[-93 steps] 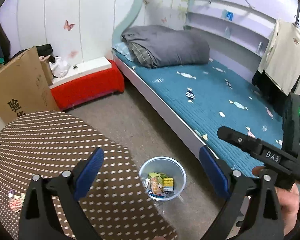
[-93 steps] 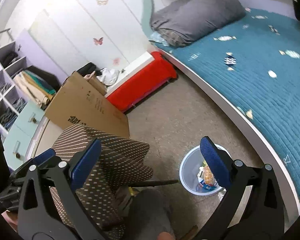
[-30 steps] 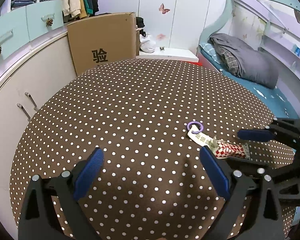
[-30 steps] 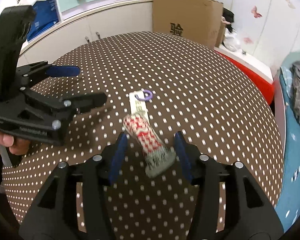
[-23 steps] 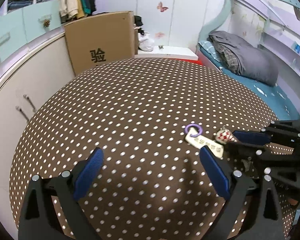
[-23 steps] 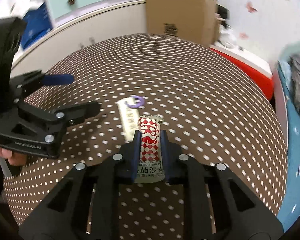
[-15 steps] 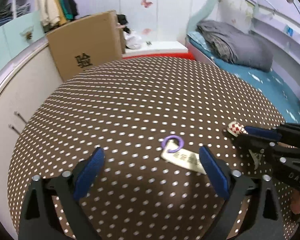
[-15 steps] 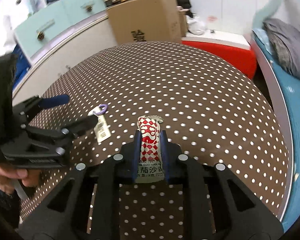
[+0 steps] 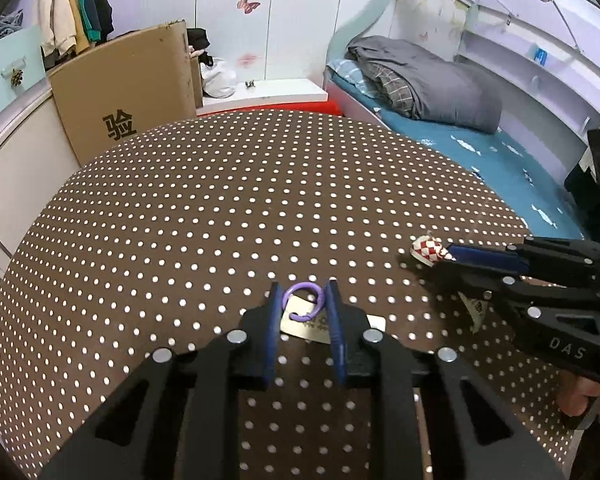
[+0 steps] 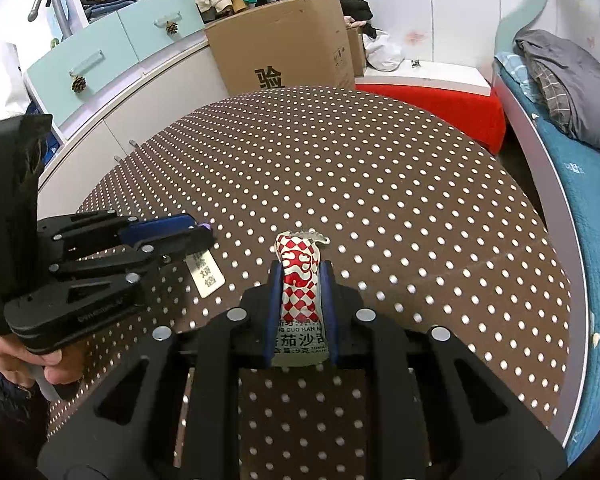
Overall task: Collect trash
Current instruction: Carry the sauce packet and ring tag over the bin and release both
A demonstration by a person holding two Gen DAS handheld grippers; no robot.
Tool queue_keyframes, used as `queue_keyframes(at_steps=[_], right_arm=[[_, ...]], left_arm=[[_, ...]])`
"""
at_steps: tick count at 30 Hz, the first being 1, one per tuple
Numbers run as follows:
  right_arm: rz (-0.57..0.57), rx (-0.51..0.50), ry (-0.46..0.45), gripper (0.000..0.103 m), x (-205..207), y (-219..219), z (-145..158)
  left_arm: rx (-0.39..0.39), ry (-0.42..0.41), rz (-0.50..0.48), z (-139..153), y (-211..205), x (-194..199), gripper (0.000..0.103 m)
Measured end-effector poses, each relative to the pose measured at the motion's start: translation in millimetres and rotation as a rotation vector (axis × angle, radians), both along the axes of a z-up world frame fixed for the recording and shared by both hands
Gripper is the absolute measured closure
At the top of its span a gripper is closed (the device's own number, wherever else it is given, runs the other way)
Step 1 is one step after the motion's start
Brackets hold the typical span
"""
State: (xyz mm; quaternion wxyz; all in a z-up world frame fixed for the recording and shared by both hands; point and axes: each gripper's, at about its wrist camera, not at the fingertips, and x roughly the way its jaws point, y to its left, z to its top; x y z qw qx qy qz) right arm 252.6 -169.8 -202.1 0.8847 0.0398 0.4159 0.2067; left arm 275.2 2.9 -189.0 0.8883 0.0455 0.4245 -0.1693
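A red-and-white checkered sauce packet (image 10: 300, 280) stands upright between the blue pads of my right gripper (image 10: 300, 268), which is shut on it; its tip also pokes out of that gripper (image 9: 424, 258) in the left wrist view. A pale tag (image 9: 308, 322) on a purple ring (image 9: 300, 285) lies on the brown dotted tablecloth (image 9: 220, 200). My left gripper (image 9: 303, 292) is closing its jaws on the ring, and the pads touch it on both sides. In the right wrist view the left gripper (image 10: 204, 234) has the tag (image 10: 207, 276) lying under its tips.
A cardboard box (image 9: 128, 96) stands behind the table, beside white and teal cabinets (image 10: 100, 60). A red bench (image 10: 432, 108) and a bed with a teal cover (image 9: 500, 160) lie to the right. A hand (image 10: 52, 360) holds the left gripper.
My left jaws went from wide open to closed around the purple ring. My right gripper shut on the checkered packet and drew it away from the tag, to the right.
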Motion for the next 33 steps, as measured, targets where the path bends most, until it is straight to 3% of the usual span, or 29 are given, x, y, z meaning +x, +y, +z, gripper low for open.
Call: queue_keyframes(at_steps=[10, 23, 28, 33], right_arm=[[-0.083, 0.029, -0.087, 0.084, -21, -52, 37], [-0.258, 0.115, -0.198, 0.084, -46, -166, 90], [-0.345, 0.155, -0.165, 0.084, -47, -214, 74], [-0.443, 0.211, -0.044, 0.084, -30, -260, 18]], left_arm=[[-0.088, -0.077, -0.039, 39, -22, -30, 0.082], [-0.195, -0.124, -0.108, 82, -91, -34, 0.082], [-0.199, -0.128, -0.143, 86, -124, -34, 0.082], [-0.200, -0.116, -0.181, 86, -156, -30, 0.082]])
